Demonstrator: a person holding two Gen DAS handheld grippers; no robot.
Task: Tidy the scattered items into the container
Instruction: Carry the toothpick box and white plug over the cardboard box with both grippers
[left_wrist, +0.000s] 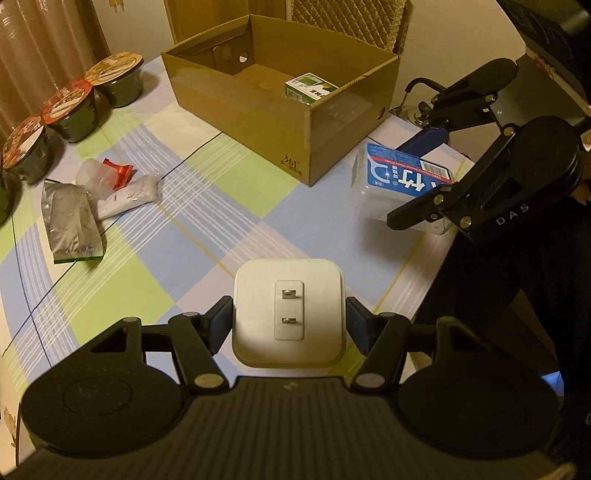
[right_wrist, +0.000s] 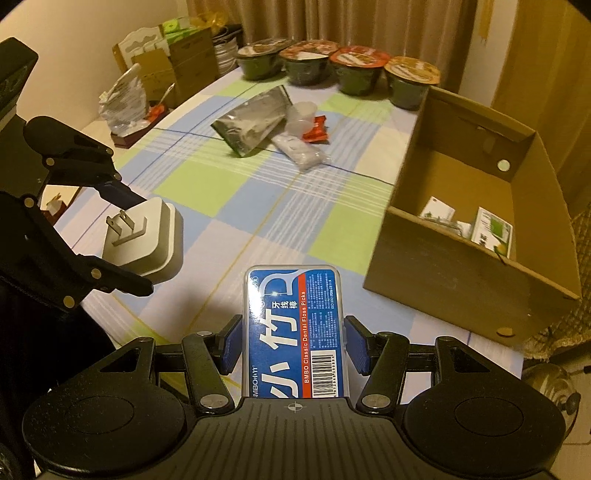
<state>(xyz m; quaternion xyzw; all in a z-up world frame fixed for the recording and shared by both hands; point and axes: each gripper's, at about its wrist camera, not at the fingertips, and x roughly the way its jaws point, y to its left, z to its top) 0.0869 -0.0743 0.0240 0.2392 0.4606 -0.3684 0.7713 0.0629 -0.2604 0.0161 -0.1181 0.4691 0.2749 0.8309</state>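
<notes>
My left gripper is shut on a white plug adapter, prongs facing the camera, held above the checked tablecloth; it also shows in the right wrist view. My right gripper is shut on a blue dental floss pick box, seen too in the left wrist view beside the carton's near corner. The open cardboard box stands ahead, with a green-and-white packet inside. A silver pouch, a clear cup, a red wrapper and a white packet lie scattered at left.
Several lidded instant noodle bowls line the table's far left edge. A wicker chair back stands behind the box. The table's right edge drops off near my right gripper. Bags and boxes crowd the floor beyond the table.
</notes>
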